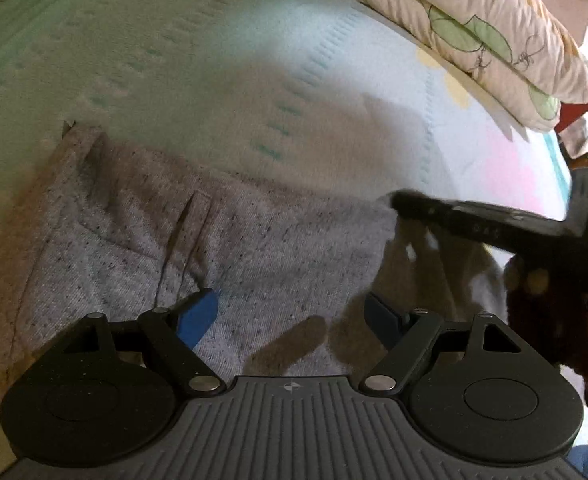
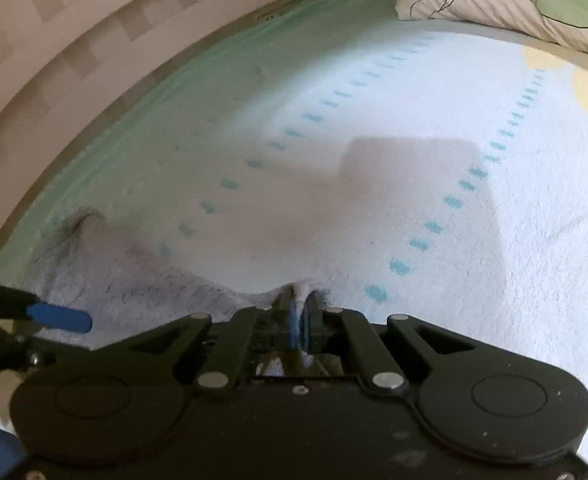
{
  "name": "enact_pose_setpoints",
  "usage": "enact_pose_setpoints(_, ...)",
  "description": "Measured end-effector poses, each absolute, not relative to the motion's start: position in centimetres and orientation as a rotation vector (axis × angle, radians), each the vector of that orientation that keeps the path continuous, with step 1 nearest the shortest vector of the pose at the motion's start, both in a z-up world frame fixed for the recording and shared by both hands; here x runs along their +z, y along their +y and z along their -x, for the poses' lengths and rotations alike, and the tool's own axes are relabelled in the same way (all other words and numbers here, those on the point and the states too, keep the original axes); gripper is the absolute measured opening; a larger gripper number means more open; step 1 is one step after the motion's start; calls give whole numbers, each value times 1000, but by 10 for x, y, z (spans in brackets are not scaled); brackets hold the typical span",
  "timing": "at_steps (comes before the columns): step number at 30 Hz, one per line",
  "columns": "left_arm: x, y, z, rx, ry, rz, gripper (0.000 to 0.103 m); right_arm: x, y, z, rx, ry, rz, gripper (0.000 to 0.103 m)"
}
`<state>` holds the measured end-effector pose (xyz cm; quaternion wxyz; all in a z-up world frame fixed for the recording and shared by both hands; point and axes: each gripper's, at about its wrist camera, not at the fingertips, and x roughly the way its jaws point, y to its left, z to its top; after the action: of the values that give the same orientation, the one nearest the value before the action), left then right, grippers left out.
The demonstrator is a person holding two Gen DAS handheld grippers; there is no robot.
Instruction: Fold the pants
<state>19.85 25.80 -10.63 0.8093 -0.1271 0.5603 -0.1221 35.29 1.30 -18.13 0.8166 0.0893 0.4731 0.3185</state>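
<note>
— Where does my left wrist camera sit?
— Just behind my left jaws, tilted steeply down, close over the grey pants (image 1: pixel 142 224) on the bed (image 1: pixel 174 60).
— And my right one?
— Behind my right jaws, lower and flatter, facing the wall (image 2: pixel 54 20). Both share the leaf-print pillow (image 1: pixel 474 28) and the dotted sheet.

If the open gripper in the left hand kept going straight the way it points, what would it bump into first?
Most likely the speckled grey fabric pants lying flat on the pale patterned bed sheet. The left gripper points down at them, jaws open with nothing between, though depth is hard to judge.
</note>
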Motion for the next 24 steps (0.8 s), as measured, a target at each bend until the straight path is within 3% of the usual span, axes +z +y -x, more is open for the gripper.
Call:
enact_pose_setpoints(1,-105,258,-196,-255,1196,267,80,-180,11,-352,660,996,-194,22)
enact_pose_setpoints(3,-97,253,-190,-241,1182,256,80,-171,-3,-343,571,931,-205,35)
enact_pose_setpoints(6,-88,238,-175,-291,1161,268,80,-151,-32,-316,511,836,-266,34)
enact_pose_setpoints(9,-83,212,-161,-370,1142,268,80,-136,-58,-276,499,810,-285,5)
enact_pose_setpoints(13,-88,177,-153,-441,1131,269,80,-141,-66,-230,489,860,-227,5)
enact_pose_setpoints(17,-101,165,-151,-430,1124,232,80,-144,-63,-215,477,867,-169,11)
enact_pose_setpoints(22,-130,204,-152,-292,1129,347,79,-141,-58,-235,516,816,-69,41)
enact_pose_setpoints(24,-130,220,-151,-279,1112,447,78,-145,-56,-250,550,817,-22,42)
